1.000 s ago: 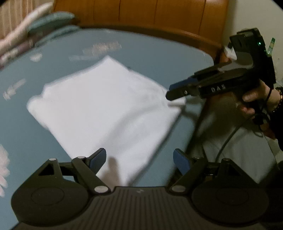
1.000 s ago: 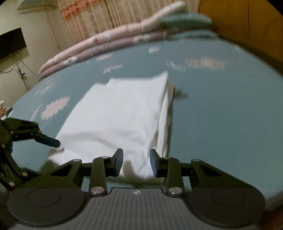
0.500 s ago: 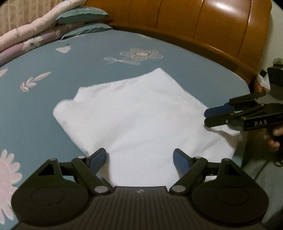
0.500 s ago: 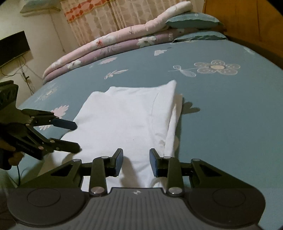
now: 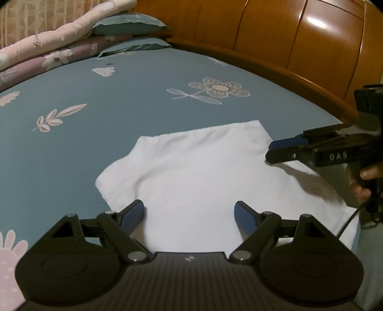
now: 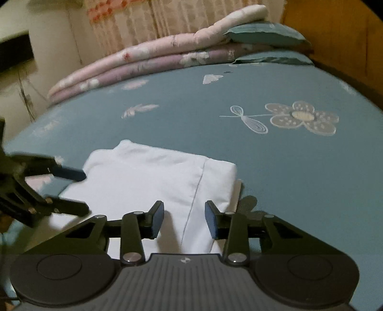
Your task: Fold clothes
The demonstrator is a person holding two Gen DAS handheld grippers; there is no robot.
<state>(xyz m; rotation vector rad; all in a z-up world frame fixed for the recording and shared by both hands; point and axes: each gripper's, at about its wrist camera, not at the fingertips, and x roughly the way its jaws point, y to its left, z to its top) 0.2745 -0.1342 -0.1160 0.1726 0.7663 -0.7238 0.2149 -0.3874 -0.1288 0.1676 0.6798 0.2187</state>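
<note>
One folded white garment lies flat on a teal bedsheet printed with pale flowers and leaves, near the bed's front edge. In the right wrist view one stitched seam runs down the garment's right part, and a folded layer edge shows along its right side. Two grippers are in view. The left gripper hovers low over the garment's near edge, its two blue-padded fingers spread wide with only cloth seen below the gap, nothing pinched. The right gripper hangs over the garment's near right part, jaws partly apart and opening, the seam visible between the pads but not clamped. In the left wrist view the right gripper's body carries white letters reading "DAS", and a hand grips its handle; a black cable hangs from it. At the far side of the bed: two teal pillows stacked, and two rolled quilts, one pink and one lilac, one on the other. One wooden headboard runs along the right. A patterned curtain hangs behind the quilts. No other writing is legible.
</note>
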